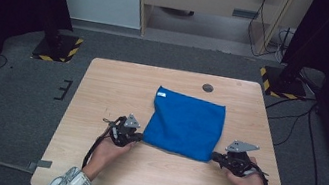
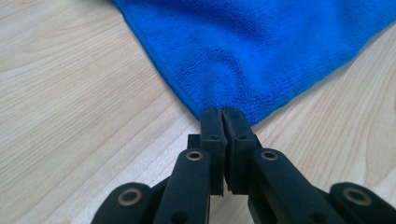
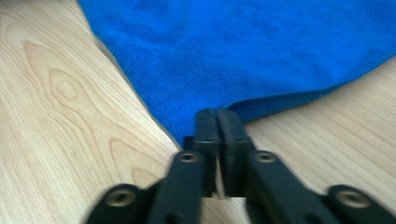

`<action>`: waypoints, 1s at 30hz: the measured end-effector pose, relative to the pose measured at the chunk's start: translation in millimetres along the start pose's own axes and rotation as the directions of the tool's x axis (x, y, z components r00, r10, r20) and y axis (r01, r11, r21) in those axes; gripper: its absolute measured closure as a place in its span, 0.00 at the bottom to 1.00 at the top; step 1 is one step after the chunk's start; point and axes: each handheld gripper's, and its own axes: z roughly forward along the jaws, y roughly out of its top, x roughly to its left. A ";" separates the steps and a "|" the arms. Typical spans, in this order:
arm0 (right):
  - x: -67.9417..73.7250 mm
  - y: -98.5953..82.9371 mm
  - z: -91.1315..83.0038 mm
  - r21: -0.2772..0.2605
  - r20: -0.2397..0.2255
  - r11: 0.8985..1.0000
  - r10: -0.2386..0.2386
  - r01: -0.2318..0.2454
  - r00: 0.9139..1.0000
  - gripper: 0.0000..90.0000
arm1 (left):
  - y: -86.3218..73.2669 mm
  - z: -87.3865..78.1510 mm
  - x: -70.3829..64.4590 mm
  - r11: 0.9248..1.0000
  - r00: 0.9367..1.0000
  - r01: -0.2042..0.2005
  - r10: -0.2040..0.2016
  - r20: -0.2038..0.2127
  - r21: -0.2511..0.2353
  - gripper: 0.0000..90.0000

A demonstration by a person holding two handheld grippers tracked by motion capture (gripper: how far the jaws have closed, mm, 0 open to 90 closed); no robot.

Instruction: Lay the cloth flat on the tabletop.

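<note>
- Two grippers down at the near corners of the blue cloth (image 1: 185,124), which lies flat around the middle of the wooden table (image 1: 103,82), a bit right of centre.
- My left gripper (image 1: 136,139) has its jaws pressed together right at the near-left corner; in the left gripper view the tips (image 2: 222,113) meet the cloth's point (image 2: 243,56), looks like it's pinching the hem there.
- My right gripper (image 1: 215,156) is same deal at the near-right corner, jaws squeezed together on the cloth's tip (image 3: 218,115), with a doubled edge running off to the right in the right gripper view.
- Cloth's far-left corner has a small white tag (image 1: 162,93).
- Plenty of bare wood left of the cloth and along the near edge; less on the right side.
- Small dark round hole (image 1: 208,87) sits just beyond the cloth's far edge, not touching it.
</note>
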 end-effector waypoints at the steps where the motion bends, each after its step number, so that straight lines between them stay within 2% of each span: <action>1: 0.5 1.5 0.9 0.004 0.001 1.000 -0.003 0.003 1.000 1.00 | -0.7 -1.2 0.0 1.000 1.000 -0.001 0.001 0.003 -0.001 0.97; 3: 1.4 2.3 2.4 0.014 0.004 1.000 -0.005 0.005 1.000 1.00 | -1.4 -2.3 -0.5 1.000 1.000 -0.002 0.002 0.003 -0.001 0.97; 7: 4.1 10.4 4.1 0.006 -0.019 1.000 -0.023 0.023 1.000 1.00 | -3.5 -6.8 -3.8 1.000 1.000 -0.006 0.006 0.010 -0.005 0.97; 8: 6.7 23.0 4.7 -0.015 -0.031 0.999 -0.029 0.028 0.999 1.00 | -4.2 -8.8 -5.3 1.000 1.000 -0.008 0.008 0.013 -0.007 0.97; 13: 11.4 43.0 10.9 0.004 -0.024 0.998 -0.063 0.063 0.998 1.00 | -9.3 -12.0 -9.0 1.000 1.000 -0.023 0.023 0.016 0.007 0.97; 15: 12.2 38.1 4.6 -0.004 -0.023 0.998 -0.063 0.063 0.998 0.95 | -9.5 -12.3 -8.7 1.000 0.999 -0.022 0.021 0.024 0.005 0.97; 16: 11.7 33.8 1.3 -0.004 -0.007 0.998 -0.062 0.062 0.998 0.91 | -9.4 -11.0 -8.9 1.000 0.999 -0.029 0.029 0.031 0.013 0.97; 17: 10.5 29.2 -2.4 -0.008 0.002 0.999 -0.052 0.052 0.999 0.89 | -9.7 -10.0 -9.7 0.999 0.999 -0.031 0.030 0.036 0.021 0.97; 20: 4.5 16.2 -10.9 -0.019 0.029 1.000 -0.014 0.015 0.999 0.72 | -11.5 -9.1 -12.4 0.998 0.999 -0.043 0.042 0.034 0.037 0.97; 21: 4.5 16.2 -10.9 -0.019 0.029 1.000 -0.014 0.015 0.999 0.72 | -11.5 -9.1 -12.4 0.998 0.999 -0.043 0.042 0.034 0.037 0.97; 24: -3.3 3.2 -12.2 0.000 0.066 1.000 0.014 -0.014 0.998 0.54 | -13.8 -11.0 -14.6 0.998 0.998 -0.047 0.046 0.031 0.037 0.97; 25: -7.7 -4.0 -10.2 0.021 0.057 0.999 0.040 -0.041 0.998 0.46 | -13.9 -11.5 -14.3 0.998 0.998 -0.046 0.045 0.032 0.035 0.97; 26: -8.8 -6.2 -9.1 0.036 0.060 0.998 0.056 -0.058 0.997 0.46 | -14.0 -12.0 -13.4 0.999 0.999 -0.041 0.040 0.030 0.032 0.97; 28: -9.4 -7.8 -7.8 0.041 0.056 0.997 0.061 -0.063 0.997 0.48 | -14.1 -11.9 -12.7 0.999 0.999 -0.041 0.040 0.033 0.031 0.97; 30: -9.5 -7.9 -3.7 0.057 0.036 0.997 0.058 -0.060 0.998 0.55 | -14.3 -11.3 -12.5 0.999 0.999 -0.039 0.038 0.034 0.031 0.97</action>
